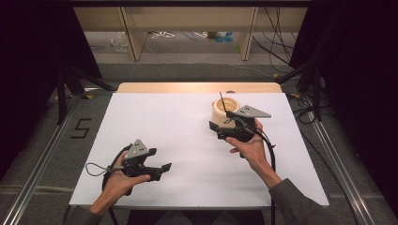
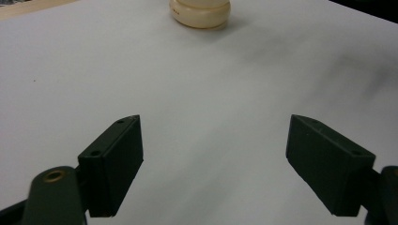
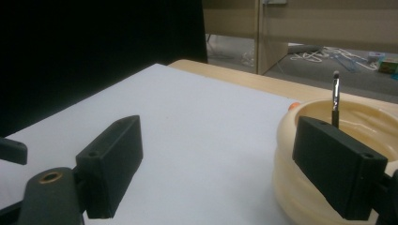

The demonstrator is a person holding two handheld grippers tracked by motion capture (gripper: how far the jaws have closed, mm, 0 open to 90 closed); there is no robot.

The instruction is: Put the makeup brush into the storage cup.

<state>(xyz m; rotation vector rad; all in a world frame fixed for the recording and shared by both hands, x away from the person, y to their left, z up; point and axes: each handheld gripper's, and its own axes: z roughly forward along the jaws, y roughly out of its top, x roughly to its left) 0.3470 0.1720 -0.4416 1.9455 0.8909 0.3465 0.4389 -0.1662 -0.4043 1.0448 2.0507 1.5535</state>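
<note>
- Nearest us, our left hand-held gripper (image 1: 159, 169) rests low over the white surface (image 1: 178, 140), jaws wide apart and empty, likely waiting.
- Farther on, our right hand-held gripper (image 1: 217, 130) stands open just beside the cream bowl (image 1: 224, 108).
- A thin black brush (image 3: 335, 101) leans inside the bowl.
- We can read no labels.

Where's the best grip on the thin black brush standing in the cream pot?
Take the brush by its bare upper stem, coming from above with fingers either side. It stands nearly upright, and the cream pot hides its lower end behind the wall. The right gripper is open beside the pot.
</note>
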